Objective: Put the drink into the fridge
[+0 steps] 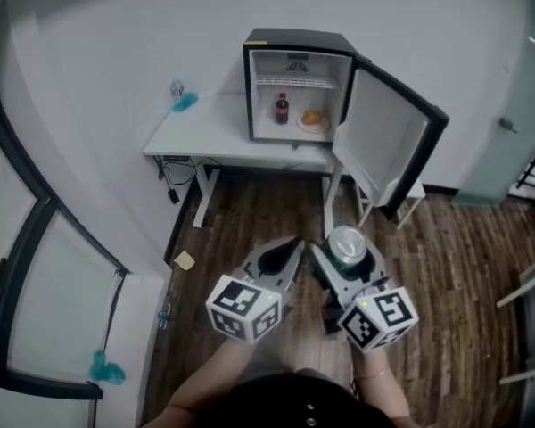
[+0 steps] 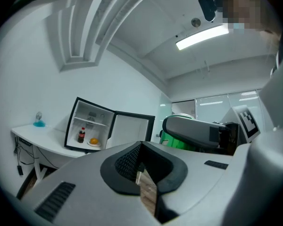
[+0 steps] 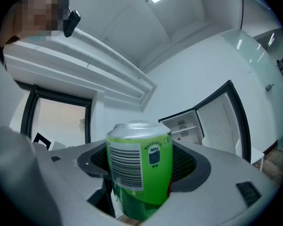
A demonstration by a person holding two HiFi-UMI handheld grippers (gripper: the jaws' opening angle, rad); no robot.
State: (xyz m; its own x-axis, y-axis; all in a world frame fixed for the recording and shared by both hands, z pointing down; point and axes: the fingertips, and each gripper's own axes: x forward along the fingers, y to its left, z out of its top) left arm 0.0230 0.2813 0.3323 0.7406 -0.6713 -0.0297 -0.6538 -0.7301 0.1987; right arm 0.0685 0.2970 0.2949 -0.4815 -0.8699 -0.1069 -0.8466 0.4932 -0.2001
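A green drink can with a silver top stands upright between the jaws of my right gripper, which is shut on it. My left gripper hangs beside it with its jaws closed and nothing between them. Both grippers are held above the wood floor, well short of the mini fridge. The fridge stands on a white table with its door swung open to the right. Inside it are a dark cola bottle and an orange on a plate.
A blue object and a small glass sit at the table's back left. Cables hang under the table. A window frame runs along the left wall. A white stool stands behind the open door.
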